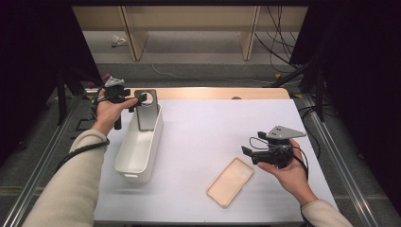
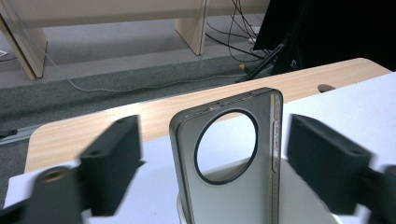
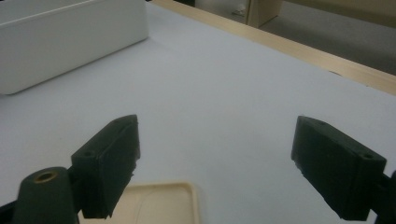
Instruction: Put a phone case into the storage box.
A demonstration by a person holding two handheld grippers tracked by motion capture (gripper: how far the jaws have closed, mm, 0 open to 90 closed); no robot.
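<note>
Two phone cases are in play, one at each side of the table point(image 1: 198, 137). At the left, the left gripper point(image 1: 137, 100) hovers at the far end of the white bin point(image 1: 124, 163), where the grey case point(image 1: 148, 111) stands upright inside it, leaning on the end wall. In the left gripper view its jaws stand wide to either side of the grey case point(image 2: 233, 172) with a clear gap on both edges, so they are released and nothing is pinched. That case looks like a thin, light shell, stiff enough to stand yet likely to flex if squeezed hard, and its smooth skin could slip; the long side edges below the round camera hole seem the best place to take it, not the thin ring around the hole. Further right, the beige case point(image 1: 230, 182) lies flat on the white table, hollow side up, just left of the right gripper point(image 1: 247, 152). The right gripper view shows those jaws spread wide and empty above the table, a corner of the beige case point(image 3: 161, 203) just below them. Lying flat, it probably needs a pinch across one raised rim, since it is as light and bendy as the other.
</note>
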